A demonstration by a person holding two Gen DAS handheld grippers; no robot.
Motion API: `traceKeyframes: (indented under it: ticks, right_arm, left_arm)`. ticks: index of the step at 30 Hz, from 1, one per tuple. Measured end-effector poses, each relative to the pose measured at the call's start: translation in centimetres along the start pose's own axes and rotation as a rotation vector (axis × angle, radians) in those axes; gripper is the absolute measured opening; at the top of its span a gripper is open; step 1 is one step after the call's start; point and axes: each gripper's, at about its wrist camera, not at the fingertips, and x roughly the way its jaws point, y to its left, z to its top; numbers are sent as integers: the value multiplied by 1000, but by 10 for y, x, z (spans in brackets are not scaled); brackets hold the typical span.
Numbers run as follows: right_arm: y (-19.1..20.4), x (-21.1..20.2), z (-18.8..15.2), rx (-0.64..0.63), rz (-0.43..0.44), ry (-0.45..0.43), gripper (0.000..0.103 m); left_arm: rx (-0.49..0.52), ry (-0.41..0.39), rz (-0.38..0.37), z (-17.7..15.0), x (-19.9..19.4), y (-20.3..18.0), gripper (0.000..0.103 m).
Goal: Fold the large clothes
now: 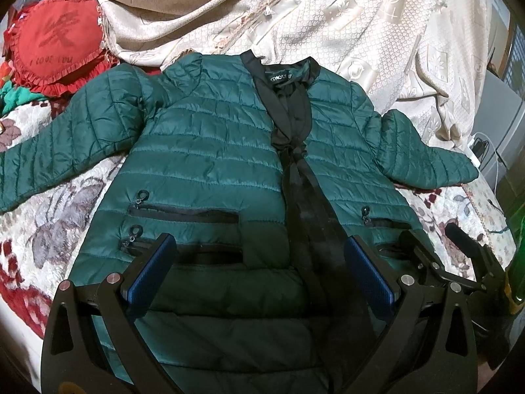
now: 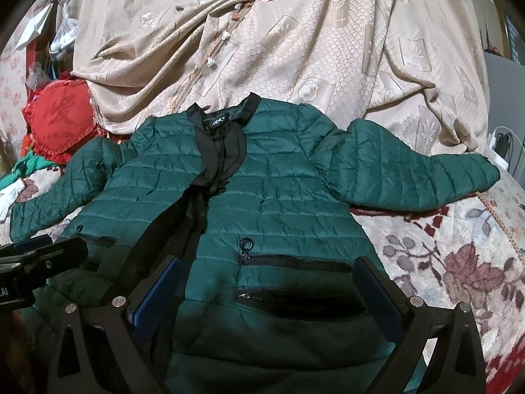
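A dark green quilted jacket (image 1: 210,151) with black trim lies flat, front up, on a floral bedspread (image 1: 49,229), both sleeves spread out to the sides. It also shows in the right wrist view (image 2: 282,190). My left gripper (image 1: 259,252) is open and empty, hovering over the jacket's lower front left of the black placket. My right gripper (image 2: 269,279) is open and empty over the lower front by the zip pockets (image 2: 295,266). The right gripper also shows in the left wrist view (image 1: 459,256) at the right edge, and the left gripper shows in the right wrist view (image 2: 39,259).
A beige patterned curtain or sheet (image 1: 328,16) is heaped behind the collar. A red heart-shaped cushion (image 1: 55,42) lies at the back left. A white power strip with cables (image 1: 475,151) sits past the right sleeve at the bed's edge.
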Motion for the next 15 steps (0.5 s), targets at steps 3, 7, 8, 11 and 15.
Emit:
traceKeyframes:
  ticks: [3,7,8,11,15]
  right_arm:
    - [0,0,0,1,0,0,103]
    - [0,1,0,0,-4,3,103]
    - [0,1,-1,-1,-5,5,103]
    - [-1,0,-1,-2,-6,4,103]
    - [-3,1,-1,10,-3,2,103]
  left_arm:
    - [-1,0,-1,1,0,0,103]
    - [-2,0,-3,0,0,1,103]
    - [-4,-1,-2,1,0,0,103]
    - [-19,0,-11,2,0,1,103]
    - [-36,-29,-29,2,-6,3,103]
